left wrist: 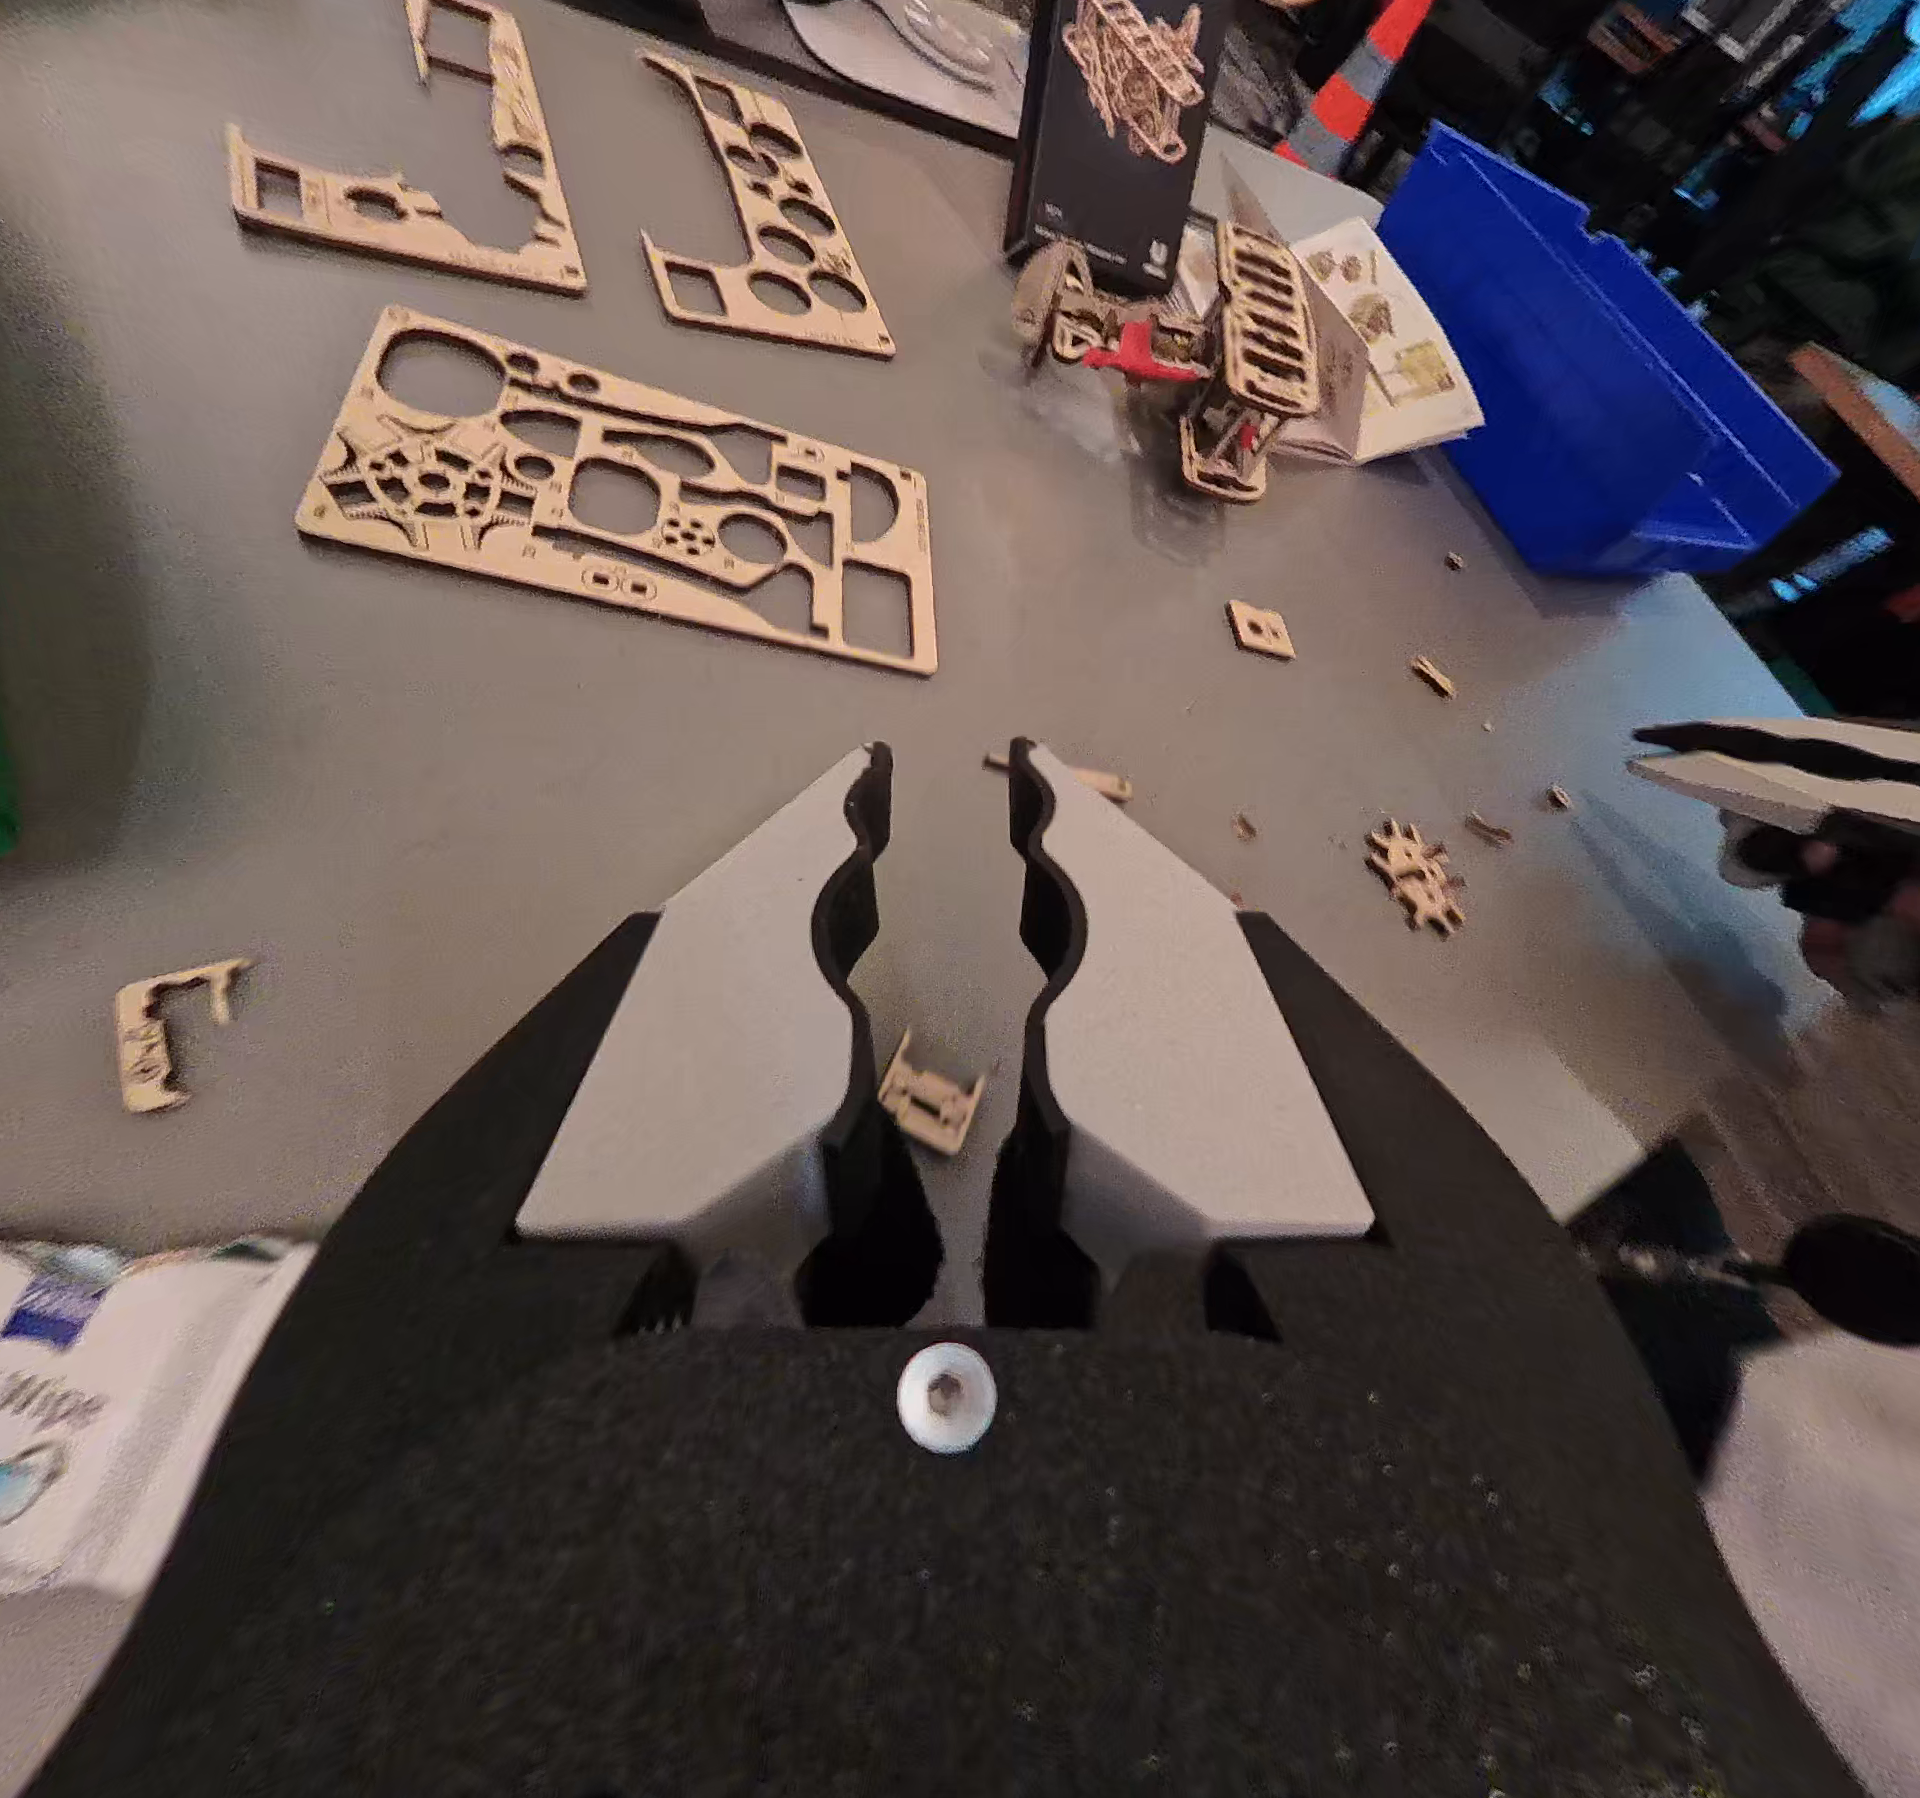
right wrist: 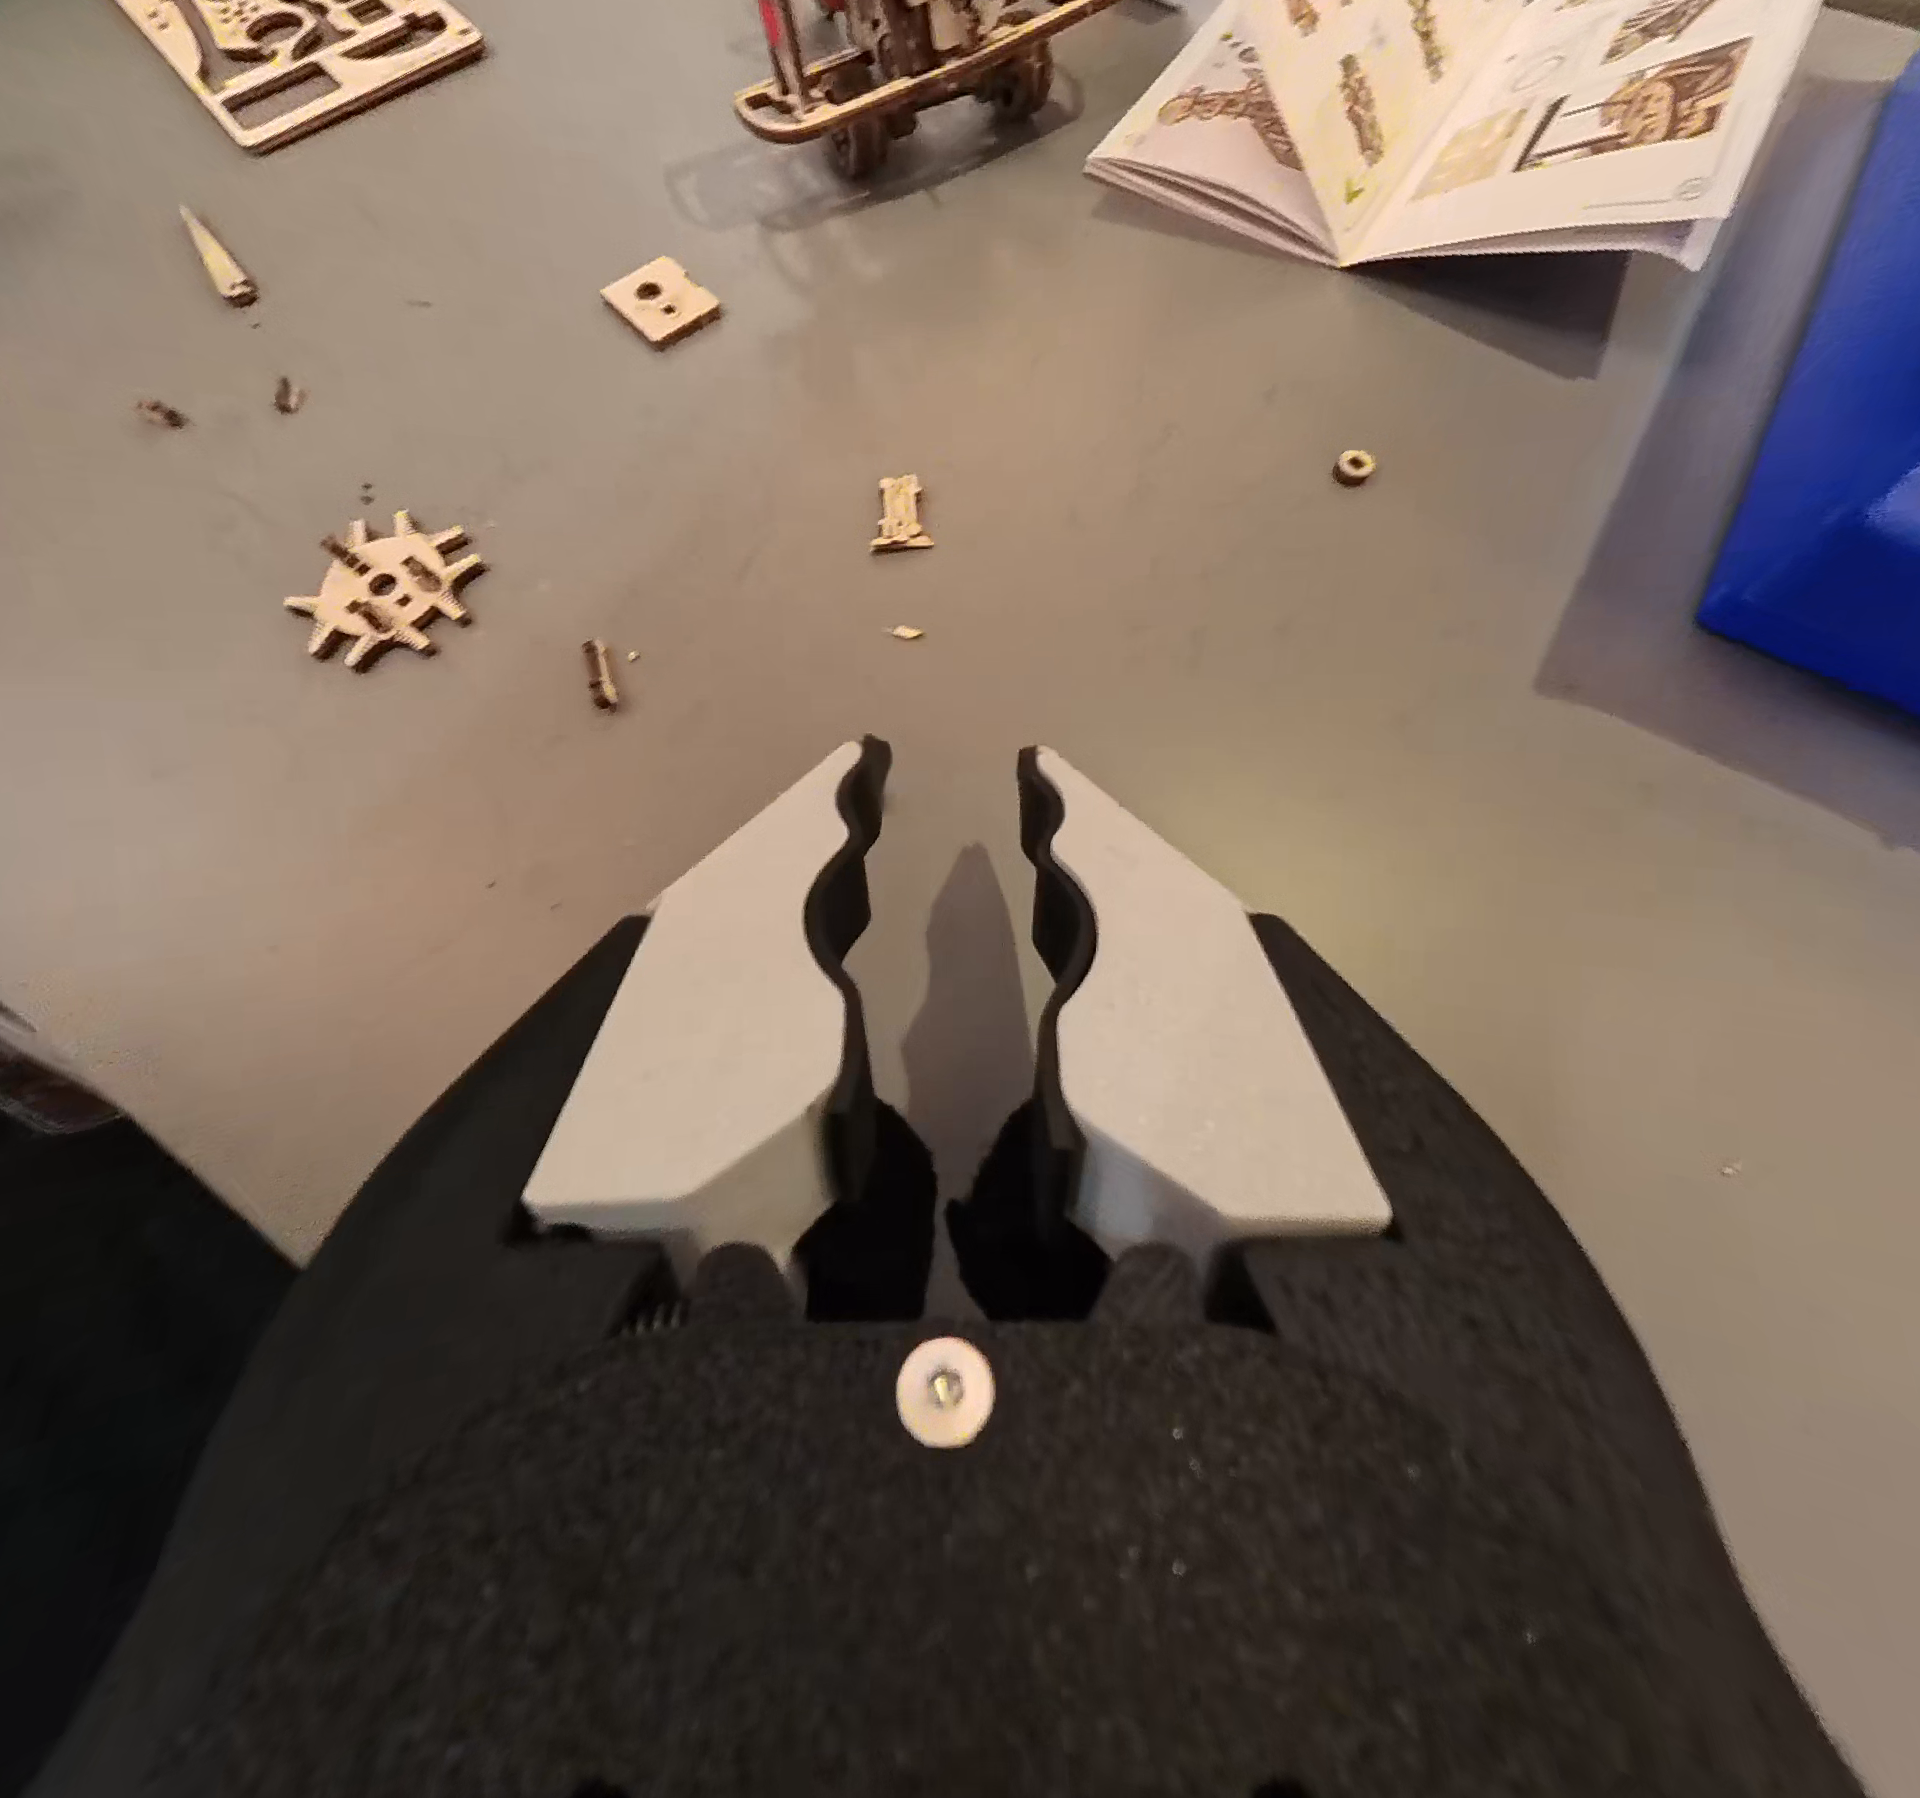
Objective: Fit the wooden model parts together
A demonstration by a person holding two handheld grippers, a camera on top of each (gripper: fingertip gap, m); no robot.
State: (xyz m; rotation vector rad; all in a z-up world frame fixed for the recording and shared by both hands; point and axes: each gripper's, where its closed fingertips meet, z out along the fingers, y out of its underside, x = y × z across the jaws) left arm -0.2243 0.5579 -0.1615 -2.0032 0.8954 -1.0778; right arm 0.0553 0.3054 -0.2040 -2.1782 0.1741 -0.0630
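A partly built wooden biplane (left wrist: pixel 1195 356) with a red part stands on the grey table (left wrist: pixel 623 813); it also shows in the right wrist view (right wrist: pixel 914 13). A spiked wooden gear (right wrist: pixel 384 595) lies left of my right gripper (right wrist: pixel 951 756), which is open and empty above the table. A small slotted piece (right wrist: pixel 899 514) and a square plate (right wrist: pixel 660 299) lie ahead of it. My left gripper (left wrist: pixel 948 756) is open and empty. A small wooden piece (left wrist: pixel 928 1094) lies on the table beneath its fingers. The gear also shows in the left wrist view (left wrist: pixel 1415 873), near the right gripper (left wrist: pixel 1787 777).
Three punched-out wooden sheets (left wrist: pixel 623 491) lie at the far left. A black box (left wrist: pixel 1122 75) stands behind the biplane. An open instruction booklet (right wrist: pixel 1455 75) and a blue bin (right wrist: pixel 1829 439) sit at the right. Small wood scraps (right wrist: pixel 601 673) are scattered about. A bracket offcut (left wrist: pixel 166 1026) lies near left. The tips of one gripper are about 40 cm away from the tips of the other. The small wooden piece (left wrist: pixel 928 1094) lies around 8 cm away from my left fingertips.
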